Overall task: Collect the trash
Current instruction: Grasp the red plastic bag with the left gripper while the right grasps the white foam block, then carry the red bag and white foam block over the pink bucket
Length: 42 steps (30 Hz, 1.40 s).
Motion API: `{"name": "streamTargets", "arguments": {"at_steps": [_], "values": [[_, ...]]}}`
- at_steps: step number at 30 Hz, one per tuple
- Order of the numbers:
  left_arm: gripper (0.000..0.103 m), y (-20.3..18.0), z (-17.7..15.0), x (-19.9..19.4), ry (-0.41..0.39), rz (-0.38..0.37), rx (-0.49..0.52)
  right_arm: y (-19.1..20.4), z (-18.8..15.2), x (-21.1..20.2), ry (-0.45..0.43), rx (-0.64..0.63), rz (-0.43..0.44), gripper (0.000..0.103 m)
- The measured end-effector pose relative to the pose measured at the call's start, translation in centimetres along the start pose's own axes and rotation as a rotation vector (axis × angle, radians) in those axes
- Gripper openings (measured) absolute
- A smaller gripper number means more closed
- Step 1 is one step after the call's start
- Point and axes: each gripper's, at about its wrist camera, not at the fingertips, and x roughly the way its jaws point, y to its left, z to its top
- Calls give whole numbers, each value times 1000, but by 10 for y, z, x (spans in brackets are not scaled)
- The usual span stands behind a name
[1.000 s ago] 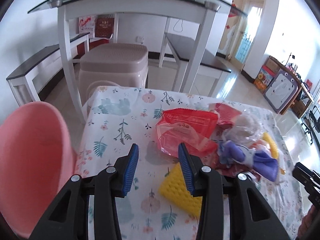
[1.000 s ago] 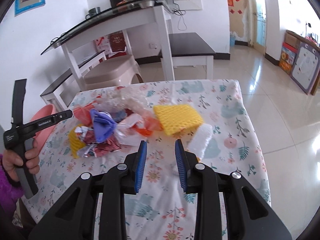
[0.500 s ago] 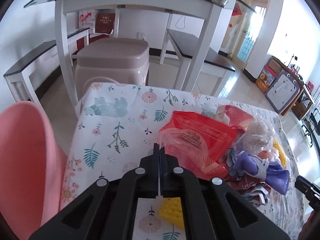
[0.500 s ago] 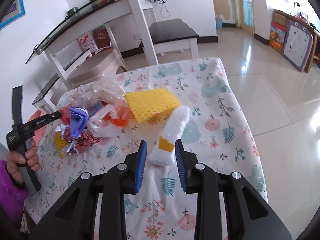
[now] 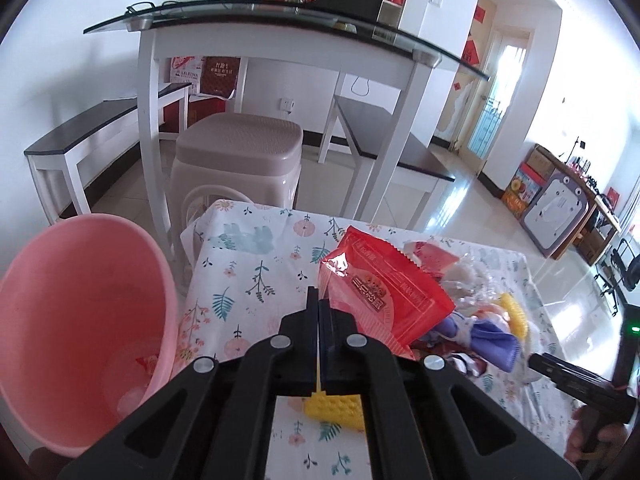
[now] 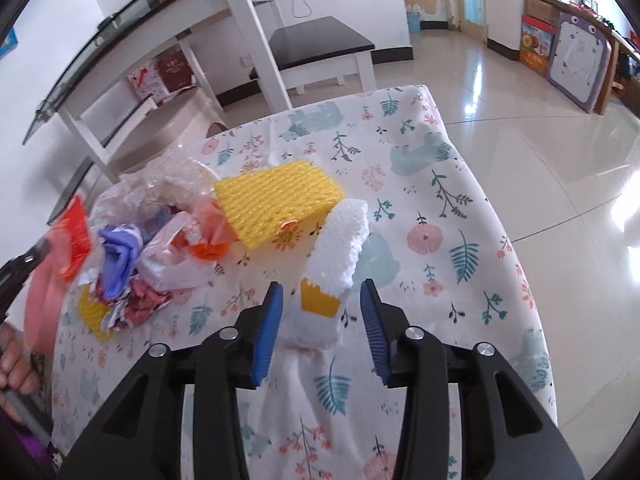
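My left gripper [image 5: 319, 304] is shut on the edge of a red snack wrapper [image 5: 380, 300] and holds it up above the flowered tablecloth [image 5: 248, 276]. A pink bin [image 5: 80, 320] stands to its left, beside the table. My right gripper [image 6: 322, 316] is open, its blue pads either side of a white foam piece with a yellow patch [image 6: 332, 276] lying on the cloth. A yellow foam net [image 6: 276, 202] and a pile of crumpled wrappers, purple and clear plastic [image 6: 132, 256] lie to the left.
A beige plastic stool [image 5: 240, 160] and a glass-topped white table [image 5: 280, 36] stand behind the small table. Tiled floor [image 6: 540, 120] lies to the right. The tablecloth's right edge [image 6: 516, 264] drops off close to my right gripper.
My left gripper shut on the red wrapper and lifted it, turning toward the pink bin. My right gripper moved forward to straddle the white foam piece and opened wider.
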Motion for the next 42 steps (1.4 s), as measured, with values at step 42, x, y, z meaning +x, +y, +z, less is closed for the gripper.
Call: {"name": "streamTargets", "arguments": {"at_steps": [42], "values": [[0,34,-28,-83,-104,48,-73,90,-11,-79,-218,-264,161,32]]}}
